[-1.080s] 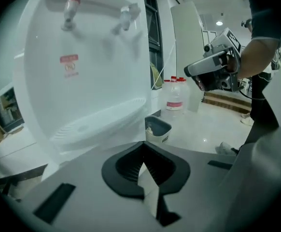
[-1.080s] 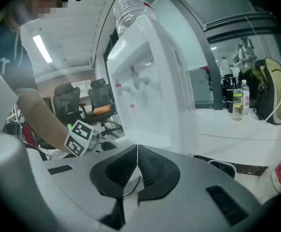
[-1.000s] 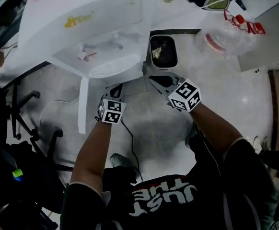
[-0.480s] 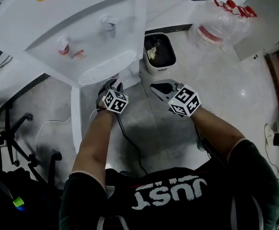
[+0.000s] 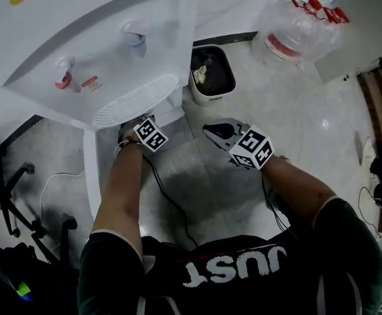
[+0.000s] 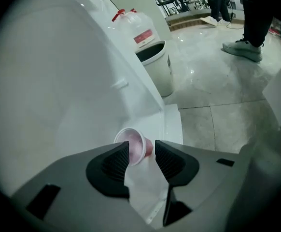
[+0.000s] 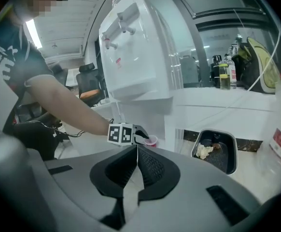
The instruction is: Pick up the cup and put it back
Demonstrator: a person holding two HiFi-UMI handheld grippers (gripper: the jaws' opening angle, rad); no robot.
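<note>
The left gripper [image 6: 142,161] is reaching low, its jaws just opening and standing apart around the pink cup [image 6: 134,146], which is sitting at the white foot of the water dispenser [image 5: 99,38]. The right gripper [image 7: 137,162] is hovering nearby, jaws closed and empty

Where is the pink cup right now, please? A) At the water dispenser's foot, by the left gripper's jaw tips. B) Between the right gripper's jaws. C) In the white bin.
A: the pink cup sits on the white base of the water dispenser at the tips of the left gripper, whose jaws have just been opening and do not press it.
</note>
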